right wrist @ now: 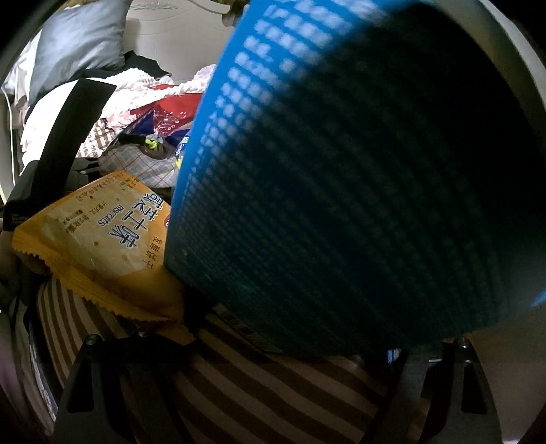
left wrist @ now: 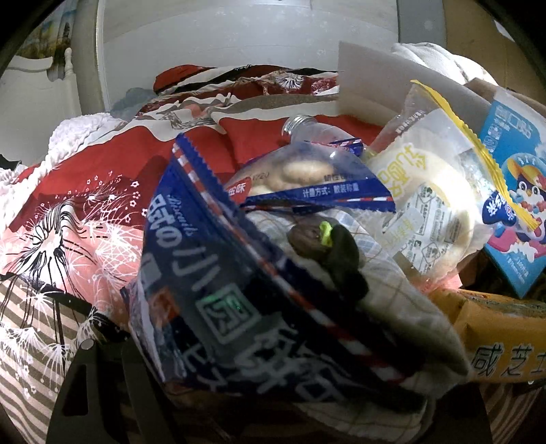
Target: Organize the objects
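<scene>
In the left wrist view a dark blue biscuit packet fills the space between my left gripper's fingers; the jaws look closed on its lower end, but the packet hides the contact. Behind it lie a second blue packet, a checked cloth toy, a white bun packet, a clear bottle and a blue carton. In the right wrist view a blue mesh basket looms tilted right above my right gripper, whose fingers stand wide apart. An orange biscuit packet lies left of the basket.
Everything rests on a bed with a red patterned quilt and brown striped sheet. White knitted blanket, grey pillow and headboard lie behind. My left gripper's body shows at the left in the right view.
</scene>
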`<state>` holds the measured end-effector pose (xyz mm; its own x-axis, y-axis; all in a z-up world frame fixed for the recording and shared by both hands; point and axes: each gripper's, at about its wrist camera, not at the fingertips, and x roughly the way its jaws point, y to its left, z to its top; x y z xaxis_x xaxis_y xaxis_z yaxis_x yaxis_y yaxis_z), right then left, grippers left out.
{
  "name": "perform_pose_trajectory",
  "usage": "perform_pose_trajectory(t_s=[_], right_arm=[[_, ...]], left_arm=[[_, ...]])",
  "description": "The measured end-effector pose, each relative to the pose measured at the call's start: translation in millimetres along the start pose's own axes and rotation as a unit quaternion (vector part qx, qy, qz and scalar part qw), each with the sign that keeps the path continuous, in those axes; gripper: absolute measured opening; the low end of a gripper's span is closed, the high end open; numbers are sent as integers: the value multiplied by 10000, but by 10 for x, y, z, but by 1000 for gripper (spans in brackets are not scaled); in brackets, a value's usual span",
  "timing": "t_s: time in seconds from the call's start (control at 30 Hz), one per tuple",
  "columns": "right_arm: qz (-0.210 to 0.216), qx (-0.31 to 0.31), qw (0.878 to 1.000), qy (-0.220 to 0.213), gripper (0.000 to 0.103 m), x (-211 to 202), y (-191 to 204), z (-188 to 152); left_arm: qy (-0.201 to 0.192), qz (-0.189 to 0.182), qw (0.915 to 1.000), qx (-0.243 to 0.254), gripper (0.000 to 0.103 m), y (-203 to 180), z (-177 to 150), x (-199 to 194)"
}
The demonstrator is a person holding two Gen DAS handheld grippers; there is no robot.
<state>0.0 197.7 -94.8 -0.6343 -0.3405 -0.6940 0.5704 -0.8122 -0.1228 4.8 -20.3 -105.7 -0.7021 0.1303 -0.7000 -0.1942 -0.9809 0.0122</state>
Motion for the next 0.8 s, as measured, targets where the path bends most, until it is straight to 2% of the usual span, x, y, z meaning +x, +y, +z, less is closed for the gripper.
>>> perform_pose_trajectory(t_s=[0.8], right_arm=[[-7, -3, 10000, -4, 85, -24, -8, -6]], left_arm=[[23, -8, 10000, 1, 81, -36, 2, -21]])
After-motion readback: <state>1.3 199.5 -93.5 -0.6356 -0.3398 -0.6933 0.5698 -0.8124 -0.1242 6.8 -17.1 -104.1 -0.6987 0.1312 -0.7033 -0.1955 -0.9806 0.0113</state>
